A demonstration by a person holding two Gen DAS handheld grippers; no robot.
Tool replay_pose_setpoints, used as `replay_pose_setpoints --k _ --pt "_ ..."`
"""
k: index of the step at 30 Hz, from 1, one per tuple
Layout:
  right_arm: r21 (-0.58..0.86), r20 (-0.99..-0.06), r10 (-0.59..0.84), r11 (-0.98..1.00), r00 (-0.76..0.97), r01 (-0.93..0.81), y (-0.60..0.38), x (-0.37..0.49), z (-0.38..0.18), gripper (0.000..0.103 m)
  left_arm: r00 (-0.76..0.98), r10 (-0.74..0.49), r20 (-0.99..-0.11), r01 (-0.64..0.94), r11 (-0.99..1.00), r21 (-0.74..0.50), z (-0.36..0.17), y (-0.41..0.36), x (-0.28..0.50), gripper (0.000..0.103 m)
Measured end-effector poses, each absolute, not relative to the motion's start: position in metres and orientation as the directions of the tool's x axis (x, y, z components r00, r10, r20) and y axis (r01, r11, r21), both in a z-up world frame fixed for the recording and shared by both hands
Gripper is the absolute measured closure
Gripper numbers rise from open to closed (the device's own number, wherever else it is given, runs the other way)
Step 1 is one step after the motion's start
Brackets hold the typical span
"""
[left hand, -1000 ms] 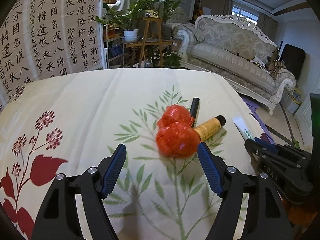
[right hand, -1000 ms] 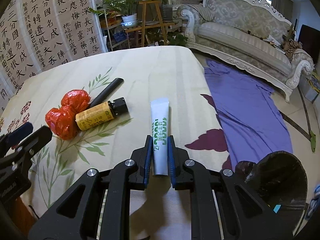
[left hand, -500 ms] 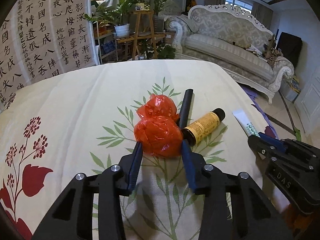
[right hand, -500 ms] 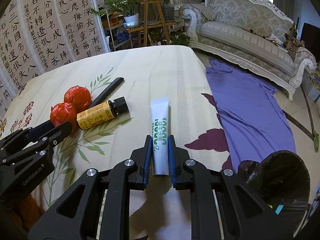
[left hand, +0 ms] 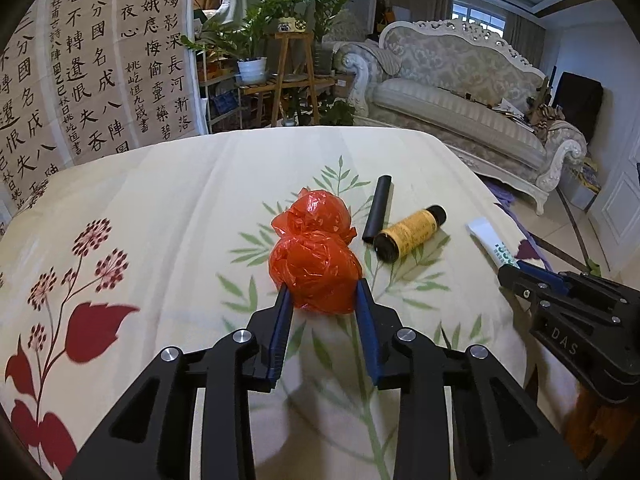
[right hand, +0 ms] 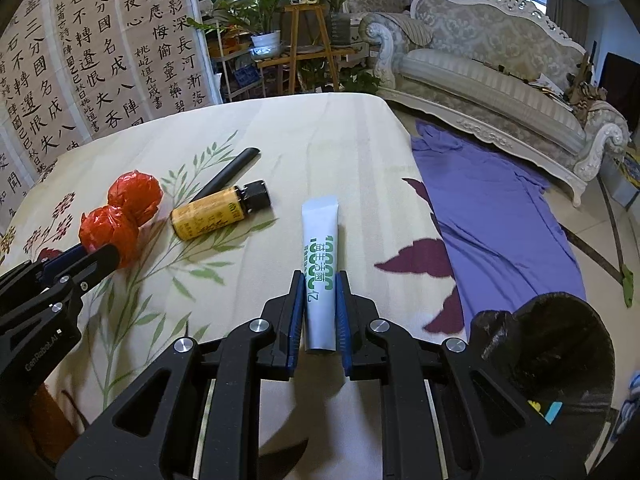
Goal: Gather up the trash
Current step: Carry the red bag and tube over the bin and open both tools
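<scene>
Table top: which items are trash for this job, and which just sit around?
Trash:
red bag wads
white tube
yellow bottle
black stick
bin

Around:
purple cloth
sofa
plants

sofa (left hand: 460, 92) | calligraphy screen (left hand: 100, 60) | potted plants (left hand: 256, 40) | purple cloth (right hand: 492, 208)
</scene>
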State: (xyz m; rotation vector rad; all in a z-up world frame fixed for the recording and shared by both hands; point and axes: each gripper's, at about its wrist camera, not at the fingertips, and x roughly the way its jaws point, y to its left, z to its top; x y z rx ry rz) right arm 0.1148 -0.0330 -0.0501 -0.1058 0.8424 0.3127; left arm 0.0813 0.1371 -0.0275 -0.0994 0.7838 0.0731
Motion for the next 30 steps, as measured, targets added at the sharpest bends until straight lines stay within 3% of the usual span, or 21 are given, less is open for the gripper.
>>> replay_pose_setpoints --k 9,30 --pt "0.024 -0.714 0.216 0.958 0.666 -0.285 -0.056 0.073 -0.035 0.088 0.732 -0.004 -0.682 -0.075 0.993 -0.086 -0.016 0.122 0.049 0.071" --pt "0.027 -0.701 -0.027 0.998 0.713 0.065 -0.226 0.010 -0.045 0.088 0.714 -0.267 -0.647 0.293 0.954 -0.070 -0.009 -0.036 0.026 0.071"
